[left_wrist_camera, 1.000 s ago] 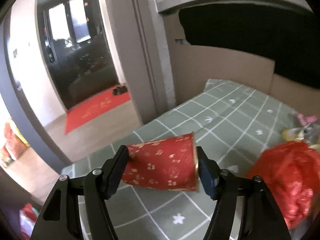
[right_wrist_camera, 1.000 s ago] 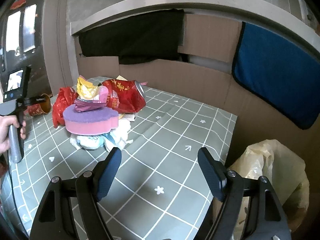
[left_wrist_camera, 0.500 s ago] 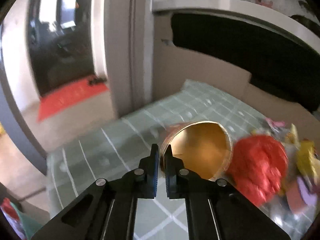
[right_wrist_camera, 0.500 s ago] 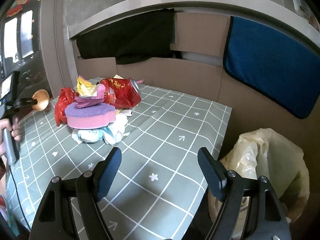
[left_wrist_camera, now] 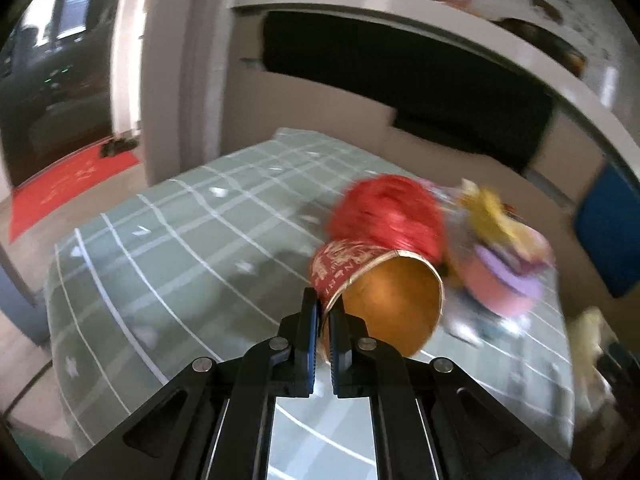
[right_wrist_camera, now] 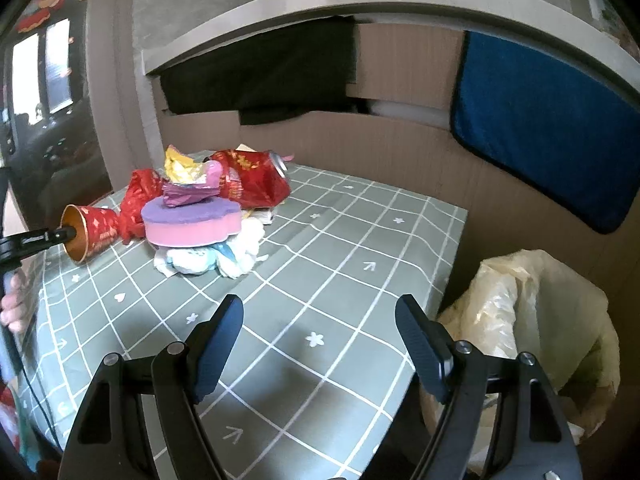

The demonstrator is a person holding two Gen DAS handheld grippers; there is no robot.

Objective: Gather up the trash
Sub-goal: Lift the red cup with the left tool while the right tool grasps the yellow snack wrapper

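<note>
Over checked tablecloth (left_wrist_camera: 168, 248) | left gripper (left_wrist_camera: 324, 344) pinches conical paper cup (left_wrist_camera: 384, 300) rim

The left tool (left_wrist_camera: 324, 322) is pinched nearly closed, while the right tool (right_wrist_camera: 319, 334) hangs with fingers spread wide.

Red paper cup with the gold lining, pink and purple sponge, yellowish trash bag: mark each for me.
Red paper cup (left_wrist_camera: 394, 308), left wrist view, gold inner wall.
Pink and purple sponge (right_wrist_camera: 192, 222), right wrist view, side face.
Yellowish trash bag (right_wrist_camera: 532, 312), right wrist view, crumpled front.
</note>
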